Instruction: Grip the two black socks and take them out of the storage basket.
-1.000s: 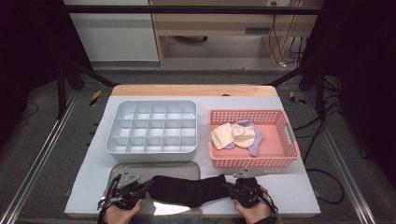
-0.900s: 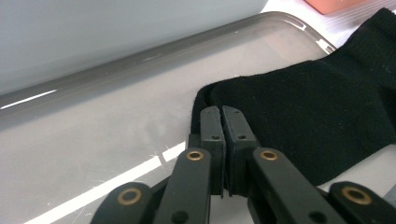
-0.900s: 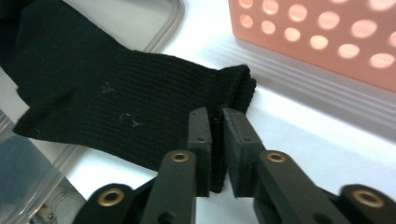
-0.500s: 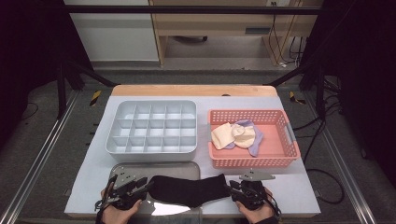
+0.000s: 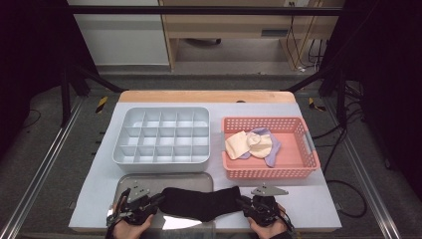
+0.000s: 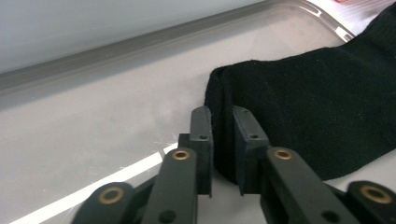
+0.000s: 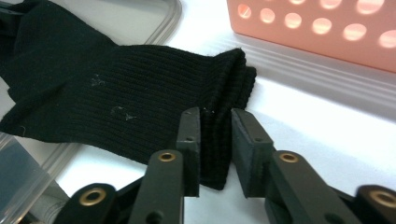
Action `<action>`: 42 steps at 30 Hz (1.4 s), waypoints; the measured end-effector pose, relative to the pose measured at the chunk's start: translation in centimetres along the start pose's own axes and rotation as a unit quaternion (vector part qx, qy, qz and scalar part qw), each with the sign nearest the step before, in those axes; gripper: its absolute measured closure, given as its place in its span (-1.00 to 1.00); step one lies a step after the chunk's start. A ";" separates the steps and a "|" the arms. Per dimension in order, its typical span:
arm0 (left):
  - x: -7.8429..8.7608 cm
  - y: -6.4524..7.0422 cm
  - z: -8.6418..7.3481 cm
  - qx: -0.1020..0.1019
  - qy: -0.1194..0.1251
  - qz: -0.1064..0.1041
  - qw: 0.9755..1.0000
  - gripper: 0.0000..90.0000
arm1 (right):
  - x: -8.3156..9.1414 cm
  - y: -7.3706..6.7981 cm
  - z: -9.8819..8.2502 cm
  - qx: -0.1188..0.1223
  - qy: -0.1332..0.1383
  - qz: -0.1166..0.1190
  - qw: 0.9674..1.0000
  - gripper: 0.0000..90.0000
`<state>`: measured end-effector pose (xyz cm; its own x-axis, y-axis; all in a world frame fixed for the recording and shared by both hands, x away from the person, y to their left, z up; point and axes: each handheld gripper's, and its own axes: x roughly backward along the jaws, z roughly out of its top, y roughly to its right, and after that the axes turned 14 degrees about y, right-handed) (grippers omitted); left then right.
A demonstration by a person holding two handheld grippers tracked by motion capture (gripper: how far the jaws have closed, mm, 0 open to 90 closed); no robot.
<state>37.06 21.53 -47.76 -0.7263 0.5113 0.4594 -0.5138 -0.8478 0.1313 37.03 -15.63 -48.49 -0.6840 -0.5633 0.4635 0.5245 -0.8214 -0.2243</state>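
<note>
High view: a black sock [image 5: 201, 203] lies flat at the bench's [image 5: 318, 199] near edge, its long axis running left to right, one end over the metal tray [image 5: 149, 180] and the other toward the pink basket [image 5: 268, 172]. The left claw [image 5: 154, 201] pinches the sock's left end, where the fabric is folded between the jaws, which have just been closing. The right claw [image 5: 242, 203], jaws also just closing, pinches the bunched right end.
</note>
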 end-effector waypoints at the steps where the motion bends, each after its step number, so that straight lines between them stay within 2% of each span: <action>1: 0.0 0.0 0.0 0.000 0.002 0.001 1.000 0.81 | 0.0 0.0 0.0 -0.001 0.000 0.000 1.000 0.69; 3: 0.1 0.0 0.0 0.004 0.004 0.001 1.000 0.85 | 0.1 -0.1 0.0 -0.005 -0.001 -0.002 1.000 0.77; 8: 0.7 -0.2 0.3 0.010 0.023 0.001 1.000 0.86 | 0.4 0.1 0.5 0.002 -0.002 -0.005 1.000 0.82; 11: 0.6 0.0 0.3 0.007 0.020 -0.006 1.000 0.86 | 0.8 0.6 0.9 -0.003 0.007 -0.009 1.000 0.82; 14: 0.4 0.4 0.2 -0.003 0.014 -0.009 1.000 0.86 | 1.2 1.1 1.4 0.009 0.019 -0.026 0.999 0.82; 18: 0.0 0.9 0.0 -0.019 0.010 -0.004 1.000 0.86 | 0.5 1.6 1.5 0.021 0.008 -0.044 0.999 0.81; 20: 0.0 0.9 -0.1 -0.019 0.010 -0.004 1.000 0.85 | -0.1 1.6 1.4 0.024 -0.004 -0.045 0.999 0.79; 22: 0.0 0.9 -0.1 -0.018 0.010 -0.005 1.000 0.83 | -0.2 1.6 1.4 0.029 0.000 -0.046 0.999 0.75; 25: 0.1 0.9 -0.1 -0.020 0.014 -0.002 1.000 0.69 | 0.1 1.6 1.5 0.033 0.014 -0.047 0.998 0.60; 27: 0.3 0.8 -0.1 -0.020 0.020 -0.001 1.000 0.55 | 0.5 1.8 1.7 0.028 0.034 -0.045 0.998 0.48; 29: 0.7 0.7 0.1 -0.017 0.034 -0.004 0.999 0.44 | 0.8 2.0 1.9 0.020 0.047 -0.040 0.998 0.45; 32: 1.0 0.7 0.5 -0.022 0.048 -0.006 0.999 0.37 | 1.4 2.2 2.1 0.025 0.062 -0.039 0.997 0.40; 37: 1.4 0.7 1.4 -0.018 0.068 -0.018 0.997 0.30 | 2.0 2.6 2.2 0.020 0.077 -0.043 0.996 0.33; 40: 1.4 0.6 1.8 -0.006 0.071 -0.026 0.997 0.29 | 2.1 2.7 2.2 0.019 0.079 -0.045 0.996 0.30; 42: 1.4 0.6 1.9 -0.007 0.071 -0.028 0.997 0.30 | 2.1 2.7 2.2 0.018 0.079 -0.045 0.996 0.30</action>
<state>36.59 21.43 -45.36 -0.7536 0.5731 0.3219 -0.5607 -0.8161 0.1402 38.16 -18.84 -46.24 -0.7988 -0.4971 0.3389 0.4736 -0.8669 -0.1552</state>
